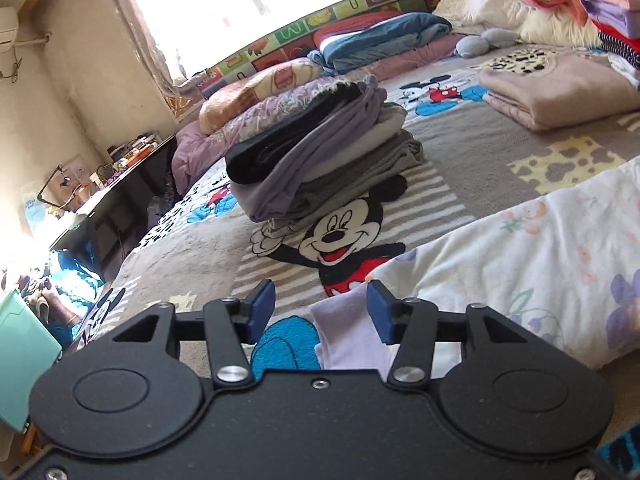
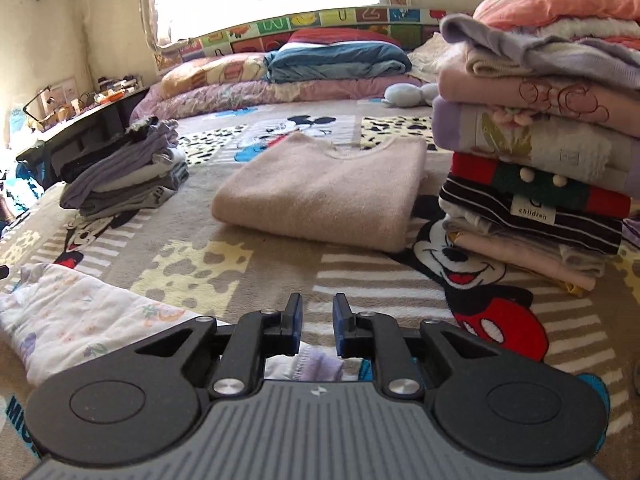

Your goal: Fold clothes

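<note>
White floral cloth — the garment point(image 1: 520, 264) not yet folded — is spread on the bed point(image 2: 280, 264), its long axis running across between the two claws. From the left claw point(image 1: 320, 312) it lies to the right, a lilac edge just under the wide-open, empty jaws; from the right claw point(image 2: 317, 324) — narrowly parted, empty — it lies to the left.

Cartoon-mouse blanket point(image 2: 280, 264) under folded clothes stacks point(image 2: 128, 168).
</note>
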Action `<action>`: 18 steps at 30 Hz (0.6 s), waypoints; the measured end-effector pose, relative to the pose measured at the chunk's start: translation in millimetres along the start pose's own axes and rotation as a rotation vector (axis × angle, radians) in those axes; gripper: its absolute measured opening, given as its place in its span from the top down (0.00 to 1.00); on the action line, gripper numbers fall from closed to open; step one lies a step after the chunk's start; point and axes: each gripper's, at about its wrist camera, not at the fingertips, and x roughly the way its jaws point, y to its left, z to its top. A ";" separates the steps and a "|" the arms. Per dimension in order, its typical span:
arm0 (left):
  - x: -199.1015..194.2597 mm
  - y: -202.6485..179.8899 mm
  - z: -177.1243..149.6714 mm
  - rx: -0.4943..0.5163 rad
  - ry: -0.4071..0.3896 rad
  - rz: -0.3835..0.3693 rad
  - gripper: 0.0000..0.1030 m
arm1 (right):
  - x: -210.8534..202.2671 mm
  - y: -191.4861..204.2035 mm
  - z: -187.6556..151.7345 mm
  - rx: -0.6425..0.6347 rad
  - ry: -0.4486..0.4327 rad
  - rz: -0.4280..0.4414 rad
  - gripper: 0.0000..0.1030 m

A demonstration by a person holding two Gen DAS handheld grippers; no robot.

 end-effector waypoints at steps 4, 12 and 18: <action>-19.7 18.5 -13.7 -0.146 -0.025 0.043 0.66 | -8.1 34.8 -17.5 -0.027 0.001 0.097 0.80; -13.8 19.0 -16.9 -0.224 -0.060 -0.082 0.66 | 9.2 51.7 -79.7 0.117 -0.030 0.145 0.79; 2.5 -37.9 -19.9 -0.097 -0.119 -0.286 0.65 | 20.4 49.9 -96.3 0.151 -0.084 0.121 0.78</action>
